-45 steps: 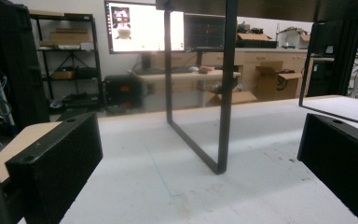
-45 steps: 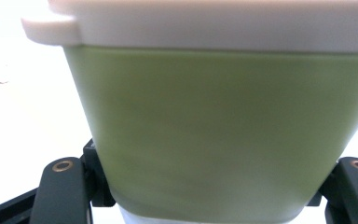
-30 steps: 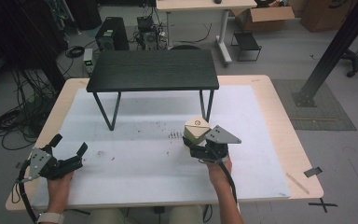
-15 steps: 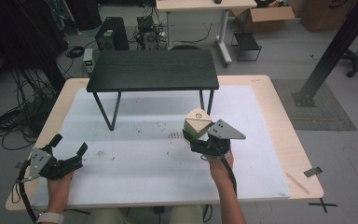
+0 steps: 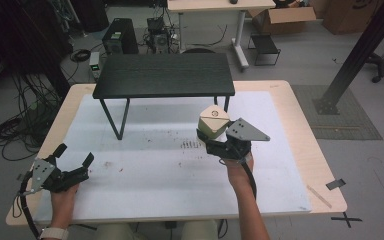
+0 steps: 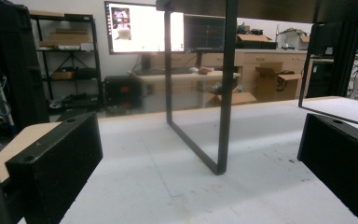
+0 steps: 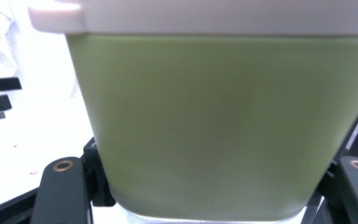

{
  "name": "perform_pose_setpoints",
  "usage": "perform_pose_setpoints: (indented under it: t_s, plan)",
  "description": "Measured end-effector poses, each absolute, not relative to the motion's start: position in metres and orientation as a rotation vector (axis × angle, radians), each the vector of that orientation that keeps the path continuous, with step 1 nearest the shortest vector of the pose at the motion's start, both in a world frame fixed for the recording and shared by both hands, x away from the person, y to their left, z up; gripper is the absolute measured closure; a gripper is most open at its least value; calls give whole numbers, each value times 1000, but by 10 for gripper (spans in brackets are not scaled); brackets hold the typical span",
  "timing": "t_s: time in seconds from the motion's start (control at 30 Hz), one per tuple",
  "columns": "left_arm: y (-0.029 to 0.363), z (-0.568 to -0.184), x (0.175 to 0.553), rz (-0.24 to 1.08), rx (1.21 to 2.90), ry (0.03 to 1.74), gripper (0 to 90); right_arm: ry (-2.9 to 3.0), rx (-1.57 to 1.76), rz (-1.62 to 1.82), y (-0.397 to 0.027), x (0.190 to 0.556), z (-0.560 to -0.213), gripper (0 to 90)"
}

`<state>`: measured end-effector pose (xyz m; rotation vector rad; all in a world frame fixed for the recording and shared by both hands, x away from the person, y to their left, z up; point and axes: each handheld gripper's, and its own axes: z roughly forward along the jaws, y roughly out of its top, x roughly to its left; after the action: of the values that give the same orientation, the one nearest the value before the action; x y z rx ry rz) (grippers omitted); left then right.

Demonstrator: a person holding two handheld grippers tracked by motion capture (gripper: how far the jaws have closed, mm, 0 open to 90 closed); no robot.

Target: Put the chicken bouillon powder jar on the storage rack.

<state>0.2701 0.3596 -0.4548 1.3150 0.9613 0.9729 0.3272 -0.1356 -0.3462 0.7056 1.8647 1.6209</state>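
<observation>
While the right gripper [image 5: 215, 140] is clamped on the green container [image 5: 214, 122] just this side of the black stand's [image 5: 164, 75] right leg, the left gripper [image 5: 75, 165] sits wide open, well off to the left.

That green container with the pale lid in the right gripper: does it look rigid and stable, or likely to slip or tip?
The green container probably is stiff: its walls look straight and undented between the right gripper fingers. Its smooth, matte sides taper towards the base, so it might slide in a loose grip. The flat lid and broad body suggest that it would sit steadily rather than roll.
</observation>
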Motion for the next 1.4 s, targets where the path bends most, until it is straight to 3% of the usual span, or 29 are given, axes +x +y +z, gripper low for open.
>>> perform_pose_setpoints:
  t_s: [1.4]
  plan:
    - [361,-455,269,967,1298,961,2,1767,560,1716,-108,352,-271,288]
